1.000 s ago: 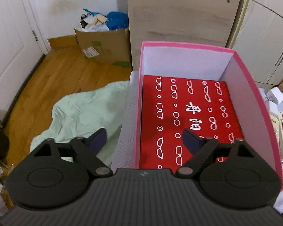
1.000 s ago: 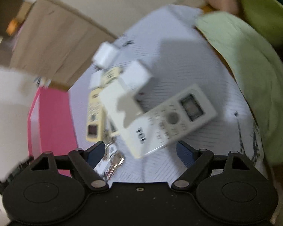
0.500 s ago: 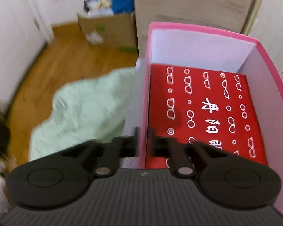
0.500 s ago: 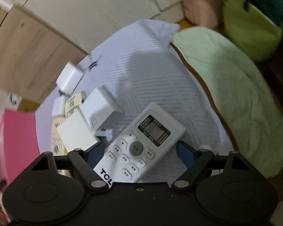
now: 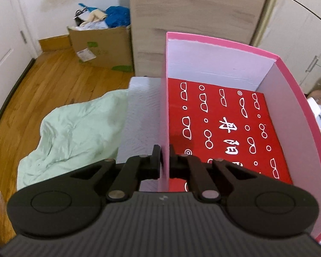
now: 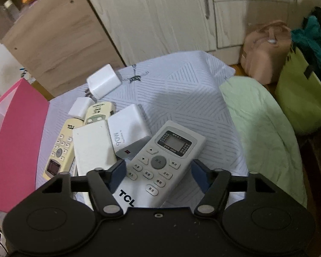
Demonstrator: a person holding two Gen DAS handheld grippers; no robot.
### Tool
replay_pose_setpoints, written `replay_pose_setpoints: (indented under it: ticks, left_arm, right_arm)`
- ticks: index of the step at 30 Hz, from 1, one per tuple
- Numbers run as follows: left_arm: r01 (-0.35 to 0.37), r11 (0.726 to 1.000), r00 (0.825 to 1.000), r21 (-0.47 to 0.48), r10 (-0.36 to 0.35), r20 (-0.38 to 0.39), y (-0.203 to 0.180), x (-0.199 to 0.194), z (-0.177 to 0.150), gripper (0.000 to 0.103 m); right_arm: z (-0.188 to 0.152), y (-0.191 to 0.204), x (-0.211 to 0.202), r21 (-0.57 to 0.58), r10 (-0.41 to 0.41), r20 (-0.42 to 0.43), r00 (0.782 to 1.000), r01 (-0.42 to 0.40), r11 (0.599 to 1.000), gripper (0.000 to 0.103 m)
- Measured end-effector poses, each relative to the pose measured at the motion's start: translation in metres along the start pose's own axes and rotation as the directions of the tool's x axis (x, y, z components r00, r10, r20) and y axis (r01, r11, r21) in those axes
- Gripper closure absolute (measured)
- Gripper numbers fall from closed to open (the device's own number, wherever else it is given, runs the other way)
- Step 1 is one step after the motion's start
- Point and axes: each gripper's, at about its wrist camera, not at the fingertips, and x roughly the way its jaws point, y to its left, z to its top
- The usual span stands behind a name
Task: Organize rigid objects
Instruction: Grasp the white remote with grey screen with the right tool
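Your left gripper (image 5: pixel 165 160) is clamped on the near left wall of the pink box (image 5: pixel 289 81), steadying it; your right gripper (image 6: pixel 158 171) hangs with its jaws spread wide around the white TCL remote (image 6: pixel 160 162), pads apparently not yet pressing. You seem to be at the pick-up step; next, close squarely on the remote's sides and carry it across to the box. Inside the box, only a red patterned liner (image 5: pixel 224 128) shows; 1 yellowed remote (image 6: pixel 60 150) and several white chargers (image 6: pixel 126 132) wait on the bed.
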Motion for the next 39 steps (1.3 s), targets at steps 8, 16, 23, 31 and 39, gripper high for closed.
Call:
replay_pose_setpoints:
  ticks: [8, 16, 23, 31, 39]
  left_arm:
    - [0.028, 0.999, 0.999, 0.017, -0.028, 0.026, -0.002, 0.003, -0.001, 0.098]
    - [0.034, 0.997, 0.999, 0.064, -0.036, 0.027, -0.006, -0.003, -0.008, 0.098]
    - [0.062, 0.997, 0.998, 0.042, -0.062, 0.003, -0.004, -0.01, -0.017, 0.097]
    - [0.064, 0.997, 0.996, -0.032, -0.066, -0.058, 0.0, -0.013, -0.017, 0.096]
    - [0.074, 0.99, 0.99, -0.117, -0.087, -0.111, 0.01, -0.013, -0.017, 0.095]
  right_arm:
    - [0.003, 0.012, 0.009, -0.067, -0.102, 0.014, 0.995, 0.103, 0.992, 0.041]
    - [-0.003, -0.001, -0.009, -0.092, -0.031, 0.048, 0.998, 0.035, 0.995, 0.042]
    - [-0.008, 0.015, -0.033, -0.198, -0.015, 0.18, 0.984, 0.051, 0.979, 0.042]
    - [-0.012, 0.047, -0.056, -0.311, 0.025, 0.322, 0.946, 0.08, 0.947, 0.042]
    - [-0.014, 0.089, -0.1, -0.397, 0.222, 0.414, 0.883, -0.044, 0.917, 0.042]
